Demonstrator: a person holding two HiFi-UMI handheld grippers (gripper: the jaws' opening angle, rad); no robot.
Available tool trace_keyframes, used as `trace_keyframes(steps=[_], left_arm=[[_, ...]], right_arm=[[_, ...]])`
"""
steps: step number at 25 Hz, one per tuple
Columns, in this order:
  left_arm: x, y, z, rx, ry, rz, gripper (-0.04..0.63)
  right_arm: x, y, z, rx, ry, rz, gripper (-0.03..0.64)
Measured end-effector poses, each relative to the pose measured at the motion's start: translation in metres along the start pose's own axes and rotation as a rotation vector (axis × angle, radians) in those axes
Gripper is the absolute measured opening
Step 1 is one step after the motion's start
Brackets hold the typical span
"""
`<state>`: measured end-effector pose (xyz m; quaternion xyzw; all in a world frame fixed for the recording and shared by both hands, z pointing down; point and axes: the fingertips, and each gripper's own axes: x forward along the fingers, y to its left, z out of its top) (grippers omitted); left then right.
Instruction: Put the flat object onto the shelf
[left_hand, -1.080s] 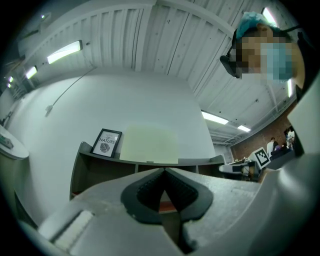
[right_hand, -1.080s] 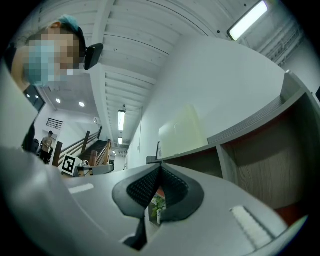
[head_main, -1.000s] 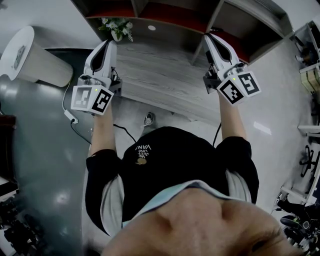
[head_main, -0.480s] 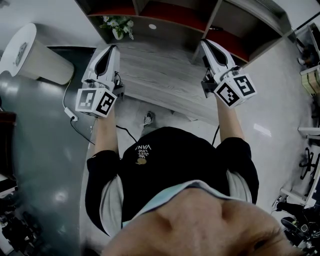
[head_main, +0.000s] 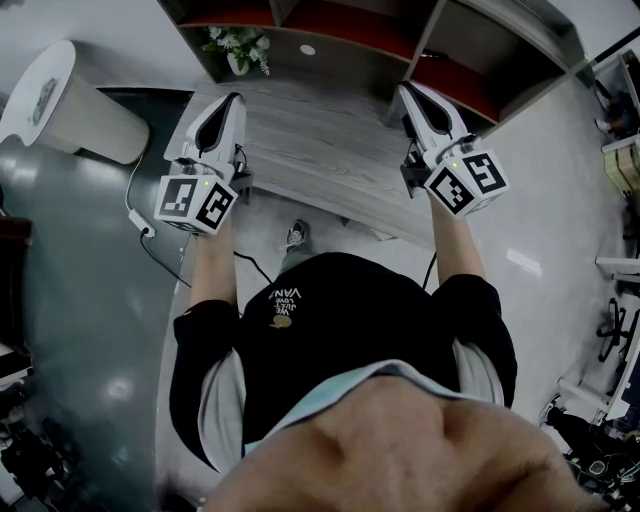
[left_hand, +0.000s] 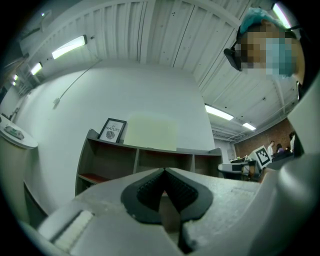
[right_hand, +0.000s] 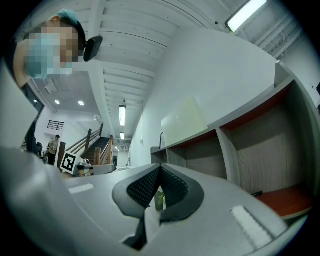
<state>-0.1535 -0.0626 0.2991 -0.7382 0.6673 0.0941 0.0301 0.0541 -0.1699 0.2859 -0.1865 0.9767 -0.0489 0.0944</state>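
Note:
A pale flat board (left_hand: 150, 131) stands on top of the grey shelf unit (left_hand: 137, 156), leaning on the white wall beside a framed picture (left_hand: 112, 130); the right gripper view shows the same board (right_hand: 184, 120). My left gripper (head_main: 231, 101) hovers over the left part of the wooden desk (head_main: 320, 150), shut and empty (left_hand: 164, 173). My right gripper (head_main: 404, 92) hangs at the desk's right side, close to the shelf (head_main: 350, 35), also shut with nothing in it (right_hand: 160, 170).
A small potted plant (head_main: 238, 50) sits at the back left of the desk. A white bin (head_main: 70, 105) stands on the floor at the left, with a cable (head_main: 150, 240) trailing nearby. Red-floored shelf compartments (right_hand: 280, 200) open to the right.
Both grippers have crept a little closer together and toward the shelf. Their jaws stayed shut.

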Motion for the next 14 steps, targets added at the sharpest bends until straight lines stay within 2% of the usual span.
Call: trace_keyframes(steps=[14], left_arm=[[0.0002,0.0079,-0.006,-0.006,0.02,0.016,0.002]], right_arm=[[0.0054,0.002,-0.0075,0.009,0.012,-0.001,0.0]])
